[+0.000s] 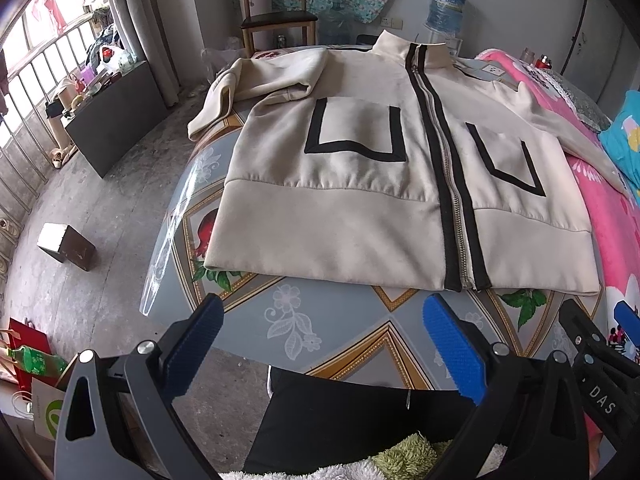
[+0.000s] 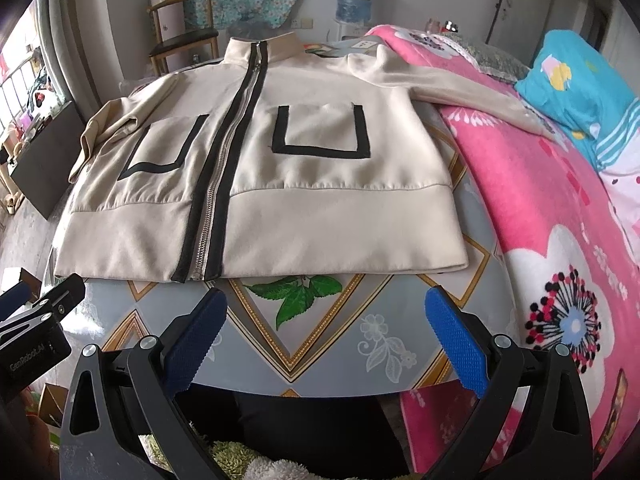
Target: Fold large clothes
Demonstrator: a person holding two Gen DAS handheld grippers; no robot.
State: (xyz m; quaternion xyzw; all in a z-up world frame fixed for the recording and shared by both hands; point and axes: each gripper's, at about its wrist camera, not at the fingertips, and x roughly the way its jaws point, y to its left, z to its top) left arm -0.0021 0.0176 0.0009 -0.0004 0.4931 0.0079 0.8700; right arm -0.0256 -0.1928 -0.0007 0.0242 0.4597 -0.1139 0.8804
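A cream zip jacket (image 1: 360,208) with black stripes and two black-trimmed pockets lies flat, front up and zipped, on the round table (image 1: 328,320). Its collar points away from me. It also shows in the right wrist view (image 2: 304,216). Its left sleeve (image 1: 240,92) is bent over the table's far left edge; its right sleeve (image 2: 472,96) stretches onto the pink blanket. My left gripper (image 1: 320,344) is open and empty above the table's near edge, short of the hem. My right gripper (image 2: 324,340) is open and empty, likewise short of the hem.
A bed with a pink floral blanket (image 2: 560,240) and a blue pillow (image 2: 580,88) adjoins the table's right side. A wooden chair (image 1: 276,12) and a water bottle (image 1: 446,6) stand behind. A dark cabinet (image 1: 116,120) and a small box (image 1: 68,246) are on the floor at left.
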